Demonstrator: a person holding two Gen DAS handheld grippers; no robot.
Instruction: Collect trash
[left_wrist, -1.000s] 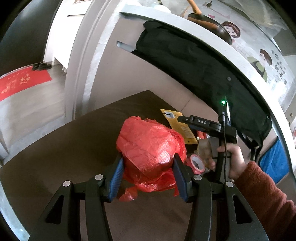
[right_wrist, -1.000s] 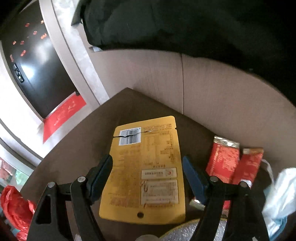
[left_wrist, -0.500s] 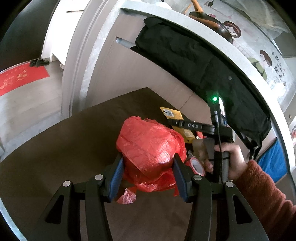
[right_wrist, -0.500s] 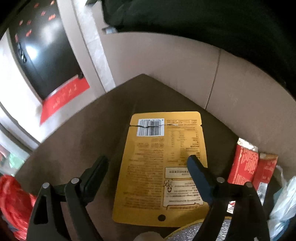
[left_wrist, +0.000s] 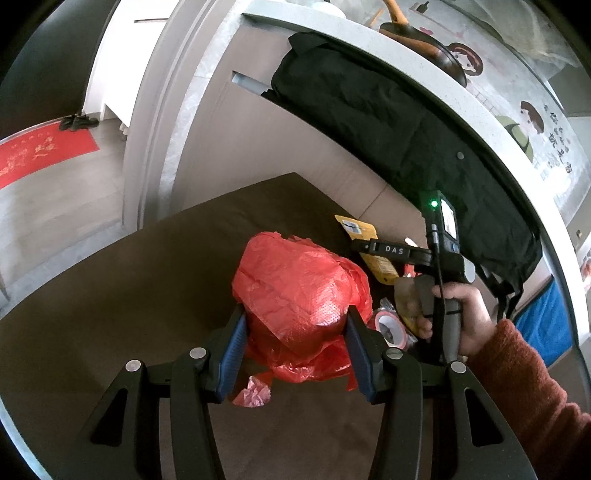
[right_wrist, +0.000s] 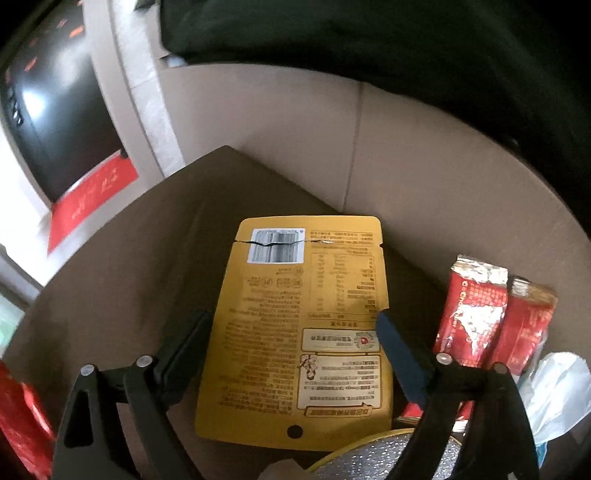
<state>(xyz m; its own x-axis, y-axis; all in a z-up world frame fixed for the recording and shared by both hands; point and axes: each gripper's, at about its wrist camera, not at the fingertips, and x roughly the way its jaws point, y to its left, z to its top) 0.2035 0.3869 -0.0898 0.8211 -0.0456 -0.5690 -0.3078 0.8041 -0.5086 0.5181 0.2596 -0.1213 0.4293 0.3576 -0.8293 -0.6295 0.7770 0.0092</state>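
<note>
Bag steadied, pouch lined up for pickup

The left gripper (left_wrist: 295, 345) pinches the red trash bag (left_wrist: 301, 295) to hold it ready; the right gripper (right_wrist: 293, 341), jaws opening, straddles the flat yellow pouch (right_wrist: 306, 332) lying between them, unpressed.

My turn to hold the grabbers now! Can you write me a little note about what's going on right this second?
Left gripper: shut on the red plastic bag, which sits on the brown table.
Right gripper: jaws opening, straddling the yellow snack pouch that lies flat on the table; pads not pressing it.
Nearby: two red sachets right of the pouch, a red tape roll beside the bag.
Done: bag is held.
Left: grab the pouch, probably put it in the bag, then the sachets and other scraps.
</note>
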